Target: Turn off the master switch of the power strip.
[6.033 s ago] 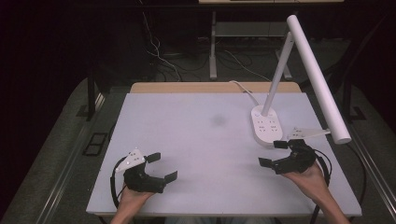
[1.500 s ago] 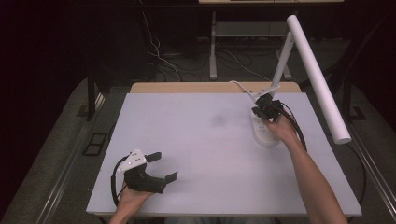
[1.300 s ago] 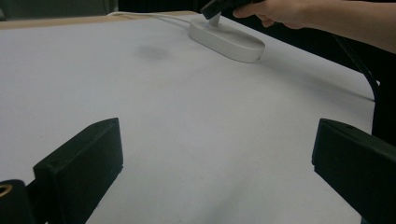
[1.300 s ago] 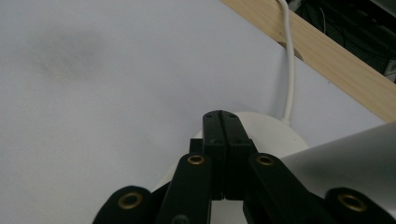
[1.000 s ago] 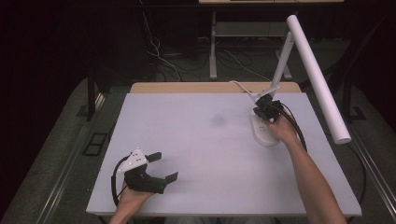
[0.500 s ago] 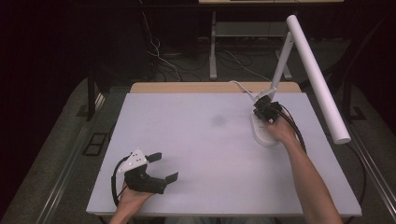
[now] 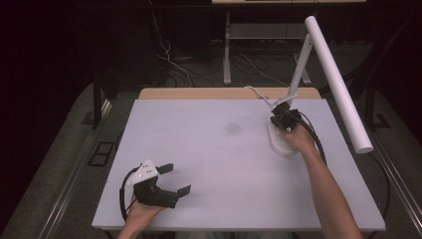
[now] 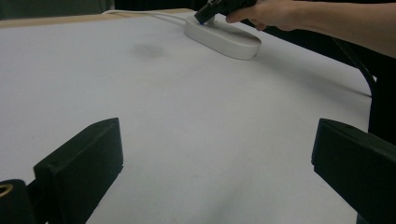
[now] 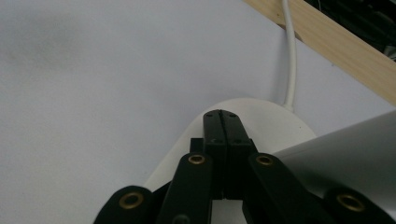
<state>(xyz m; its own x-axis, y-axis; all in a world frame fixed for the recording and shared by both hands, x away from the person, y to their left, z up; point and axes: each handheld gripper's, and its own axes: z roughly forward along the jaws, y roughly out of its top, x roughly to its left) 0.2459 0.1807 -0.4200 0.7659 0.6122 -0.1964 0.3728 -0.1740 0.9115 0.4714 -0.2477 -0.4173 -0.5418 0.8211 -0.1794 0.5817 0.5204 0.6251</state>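
High view: the right gripper (image 7: 283, 117) sits over the far end of the white oval lamp base (image 7: 278, 142), beside the foot of the white lamp stem (image 7: 298, 72), with the person's right hand (image 7: 297, 140) behind it on the base. The long white tubular lamp head (image 7: 338, 82) slants overhead to the right of this gripper. The left gripper (image 7: 169, 179) rests at the near left of the pale grey surface (image 7: 214, 149), well apart from the lamp, jaws spread and holding nothing.

Left gripper view: its two black jaws stand wide apart over bare surface. Far ahead, the lamp base (image 8: 224, 39) lies flat, and the right gripper (image 8: 208, 11) points down at its far end; contact looks likely.

Right gripper view: the jaws are pressed together with nothing between them, their joined tip (image 9: 222, 121) set on or just above the top of the base (image 9: 261, 121). The white power cord (image 9: 290, 51) leaves the base beyond the tip toward the wooden edge strip (image 9: 327, 46).

Assessment: the reach to the lamp is complete and the closed tip appears placed to press a control on the base. No light is evident from the lamp head, so the press itself is judged unfinished. Withdrawal of the right gripper remains.
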